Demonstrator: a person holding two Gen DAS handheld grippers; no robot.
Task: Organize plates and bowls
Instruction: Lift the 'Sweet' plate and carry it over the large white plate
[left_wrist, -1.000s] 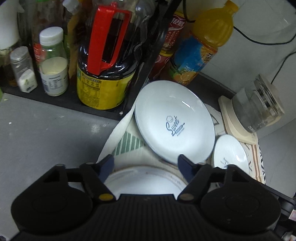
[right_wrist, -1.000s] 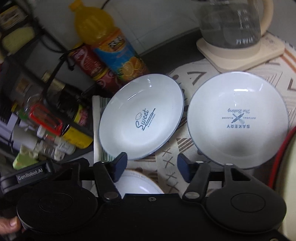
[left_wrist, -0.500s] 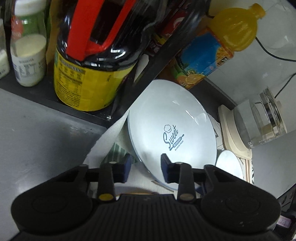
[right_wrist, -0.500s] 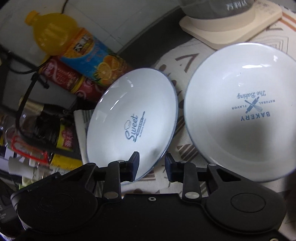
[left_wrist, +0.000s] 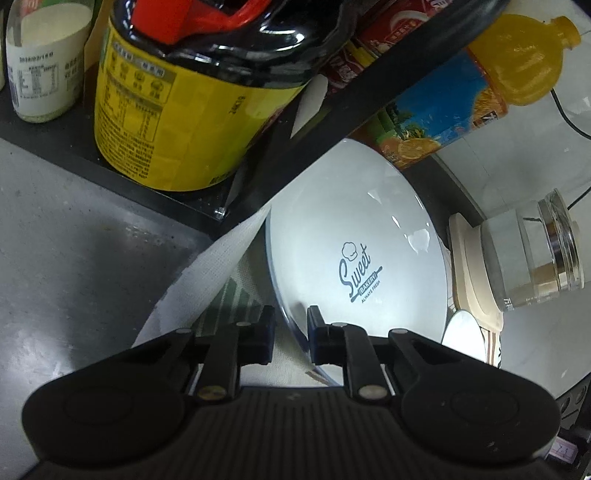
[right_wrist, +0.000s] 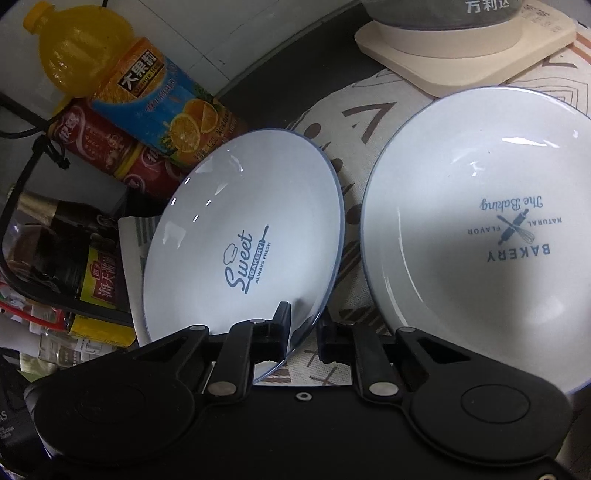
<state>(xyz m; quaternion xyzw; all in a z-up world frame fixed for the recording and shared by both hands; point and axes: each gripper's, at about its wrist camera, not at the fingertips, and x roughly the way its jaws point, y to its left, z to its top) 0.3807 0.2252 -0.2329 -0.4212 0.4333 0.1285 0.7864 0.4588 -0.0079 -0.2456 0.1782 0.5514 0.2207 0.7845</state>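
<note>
White "Sweet" plate (left_wrist: 354, 251) sits tilted, its rim pinched by both left tongs (left_wrist: 290, 325) and right tongs (right_wrist: 304, 325).

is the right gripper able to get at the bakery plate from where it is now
Probably yes: the right gripper straddles the Sweet plate rim, while the Bakery plate lies uncovered just beside it, nothing between them.

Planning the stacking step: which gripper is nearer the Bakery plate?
Right. The right gripper sits at the Sweet plate's edge, beside the Bakery plate; the left gripper is on the Sweet plate's far side.
</note>
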